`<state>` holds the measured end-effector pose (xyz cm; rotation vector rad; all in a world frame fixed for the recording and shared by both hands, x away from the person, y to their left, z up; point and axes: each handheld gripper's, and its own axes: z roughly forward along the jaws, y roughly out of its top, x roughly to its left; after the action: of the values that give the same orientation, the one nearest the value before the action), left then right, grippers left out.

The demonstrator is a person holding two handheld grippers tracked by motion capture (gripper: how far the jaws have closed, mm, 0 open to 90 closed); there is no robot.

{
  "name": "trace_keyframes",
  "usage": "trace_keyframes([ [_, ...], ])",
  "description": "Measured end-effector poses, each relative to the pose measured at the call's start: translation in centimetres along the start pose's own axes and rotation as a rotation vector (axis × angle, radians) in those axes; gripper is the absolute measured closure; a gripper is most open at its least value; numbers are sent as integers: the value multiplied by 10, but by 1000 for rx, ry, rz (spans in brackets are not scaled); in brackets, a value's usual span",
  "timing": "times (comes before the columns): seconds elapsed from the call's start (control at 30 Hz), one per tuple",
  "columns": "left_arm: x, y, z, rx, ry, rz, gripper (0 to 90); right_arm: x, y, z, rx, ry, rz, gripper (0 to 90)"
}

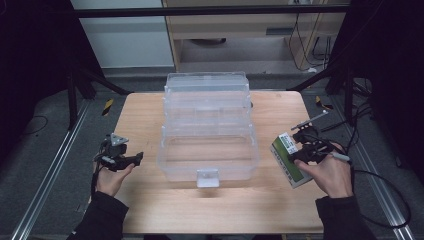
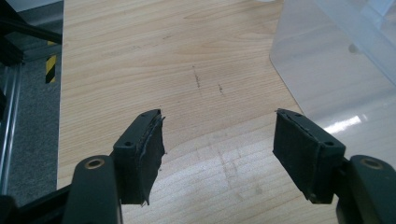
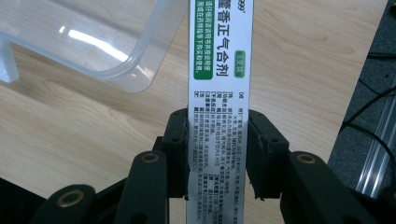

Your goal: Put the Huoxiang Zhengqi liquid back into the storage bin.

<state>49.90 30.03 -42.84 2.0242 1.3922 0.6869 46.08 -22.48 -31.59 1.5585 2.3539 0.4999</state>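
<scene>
Right gripper (image 3: 218, 154) pinches a flat rectangular white-and-green cardboard medicine box (image 3: 219, 93), pads pressed on its two long narrow sides near one end. Box face in the right gripper view: white, dense black small print in the lower part, a green band with white characters above that, a small green oval label beside it. In the high view the same box (image 1: 290, 159) sits in the right gripper (image 1: 306, 150) over the right side of the light wooden table (image 1: 150, 115), just right of the clear plastic multi-tier storage case (image 1: 207, 125), apart from it; green long edge and white top visible, tilted. Case stands mid-table, tiers stepped back, front latch toward the person. Left gripper (image 2: 217, 140): jaws spread wide, nothing between them, bare tabletop below, the case's corner (image 2: 336, 60) at upper right. Left gripper (image 1: 117, 155) is over the table's left edge.
</scene>
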Motion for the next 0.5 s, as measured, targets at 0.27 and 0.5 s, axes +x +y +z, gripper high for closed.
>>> trace_keyframes([
  [0.27,0,0,0,1,0,0,325,2,10,-9,-34,-2,-5,641],
  [0.5,0,0,1,3,1,1,324,5,20,-16,-56,-5,-14,641],
])
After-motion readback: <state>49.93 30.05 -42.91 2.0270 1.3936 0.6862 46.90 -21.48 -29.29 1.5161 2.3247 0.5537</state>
